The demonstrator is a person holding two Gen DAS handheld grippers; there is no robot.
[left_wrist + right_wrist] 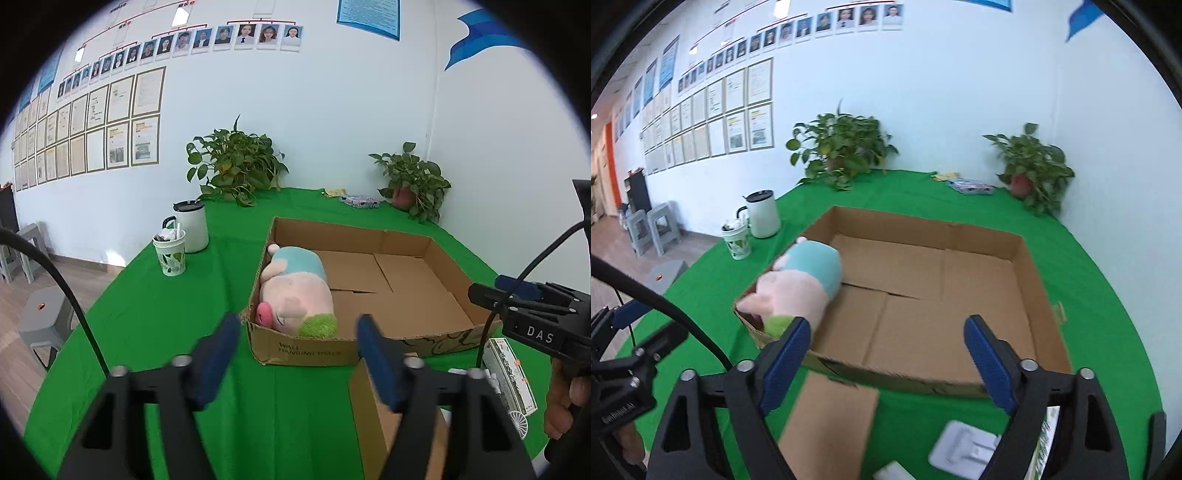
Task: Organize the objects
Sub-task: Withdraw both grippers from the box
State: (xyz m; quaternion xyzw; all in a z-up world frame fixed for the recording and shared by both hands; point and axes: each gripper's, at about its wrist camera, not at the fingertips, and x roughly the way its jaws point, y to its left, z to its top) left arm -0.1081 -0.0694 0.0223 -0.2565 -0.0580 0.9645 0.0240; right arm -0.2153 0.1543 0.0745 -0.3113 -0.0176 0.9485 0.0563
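Observation:
An open cardboard box (424, 338) (1045, 314) sits on the green table. A pink, teal and green plush toy (295, 291) (798, 288) lies inside along the box's left wall. My left gripper (295, 354) is open and empty, just short of the box's near wall. My right gripper (886, 354) is open and empty, above the box's near edge; it also shows at the right of the left wrist view (524, 299). A flat white plastic piece (964, 448) and a green-and-white carton (508, 373) lie on the cloth near the grippers.
A loose cardboard flap (827, 421) lies in front of the box. A white jug (192, 225) and a paper cup (170, 254) stand at the left. Two potted plants (236, 162) (410, 181) and a small packet (360, 201) are at the back. Grey stools (653, 225) stand on the floor.

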